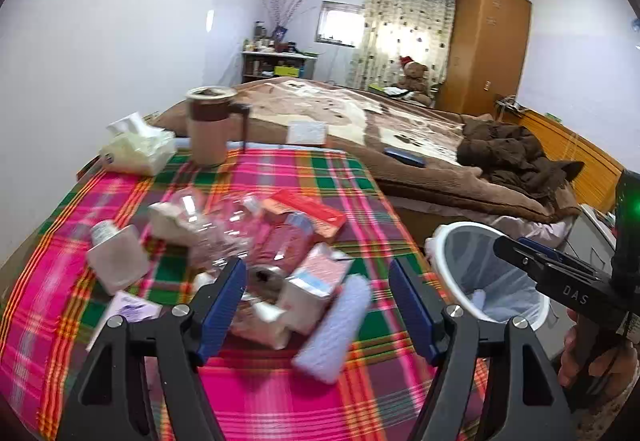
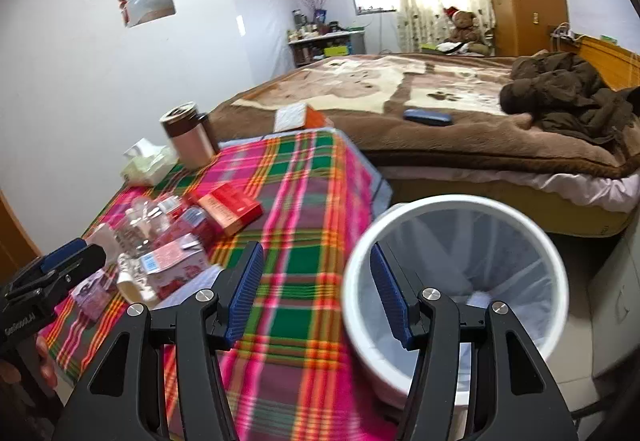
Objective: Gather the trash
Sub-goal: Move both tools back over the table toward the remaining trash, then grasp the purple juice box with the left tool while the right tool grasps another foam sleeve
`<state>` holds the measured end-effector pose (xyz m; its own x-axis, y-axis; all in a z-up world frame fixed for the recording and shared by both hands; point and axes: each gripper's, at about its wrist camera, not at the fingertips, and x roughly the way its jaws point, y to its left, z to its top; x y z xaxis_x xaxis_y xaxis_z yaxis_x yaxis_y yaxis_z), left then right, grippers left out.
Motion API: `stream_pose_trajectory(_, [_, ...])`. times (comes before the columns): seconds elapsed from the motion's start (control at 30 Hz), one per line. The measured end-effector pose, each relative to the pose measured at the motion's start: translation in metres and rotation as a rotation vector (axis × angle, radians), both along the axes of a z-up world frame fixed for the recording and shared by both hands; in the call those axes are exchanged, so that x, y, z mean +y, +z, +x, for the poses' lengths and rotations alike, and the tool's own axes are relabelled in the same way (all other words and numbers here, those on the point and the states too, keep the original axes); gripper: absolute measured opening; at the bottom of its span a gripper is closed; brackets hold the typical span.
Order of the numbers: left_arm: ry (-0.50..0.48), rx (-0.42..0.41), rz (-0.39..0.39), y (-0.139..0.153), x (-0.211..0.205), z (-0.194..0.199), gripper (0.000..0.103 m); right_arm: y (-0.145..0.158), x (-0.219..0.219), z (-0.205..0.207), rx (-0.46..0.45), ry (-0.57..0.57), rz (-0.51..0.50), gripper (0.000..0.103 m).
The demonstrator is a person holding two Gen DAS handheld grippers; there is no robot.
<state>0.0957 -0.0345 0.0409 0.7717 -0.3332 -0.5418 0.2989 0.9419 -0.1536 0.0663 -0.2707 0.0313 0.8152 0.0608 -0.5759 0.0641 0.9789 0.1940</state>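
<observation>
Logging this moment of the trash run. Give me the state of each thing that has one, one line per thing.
left gripper: open, empty, over the trash pile.
right gripper: open, empty, at the bin's rim.
trash bin: upright, lined, something pale at the bottom.
red box: lying flat, closed.
mug: upright, no lid.
tissue pack: opened, a tissue sticking up.
clear bottle: lying on its side.

Bright window daylight, motion blur, fisheye.
</observation>
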Motion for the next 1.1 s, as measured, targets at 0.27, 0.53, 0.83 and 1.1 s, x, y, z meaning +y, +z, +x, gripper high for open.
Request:
stream_pose_trajectory(0.27, [0.112, 0.029, 0.014, -0.016, 0.054, 0.001, 0.076, -0.021, 0.042, 0.009, 0.069, 0.081, 0.049, 0.057])
stream_pose_trajectory(0.53, [0.200, 0.080, 0.014, -0.037, 0.101, 0.002, 0.076, -0.034, 0.074, 0.017, 0.121, 0.122, 0.040, 0.057])
stream_pose_trajectory(0.83, [0.207, 0.147, 0.005, -0.057, 0.121, 0.015, 0.083, -0.050, 0.098, 0.028, 0.193, 0.141, 0.048, 0.057])
stream_pose_trajectory(1.1, [0.204, 0.189, 0.033, -0.072, 0.124, 0.022, 0.083, -0.055, 0.110, 0.035, 0.212, 0.123, 0.052, 0.063])
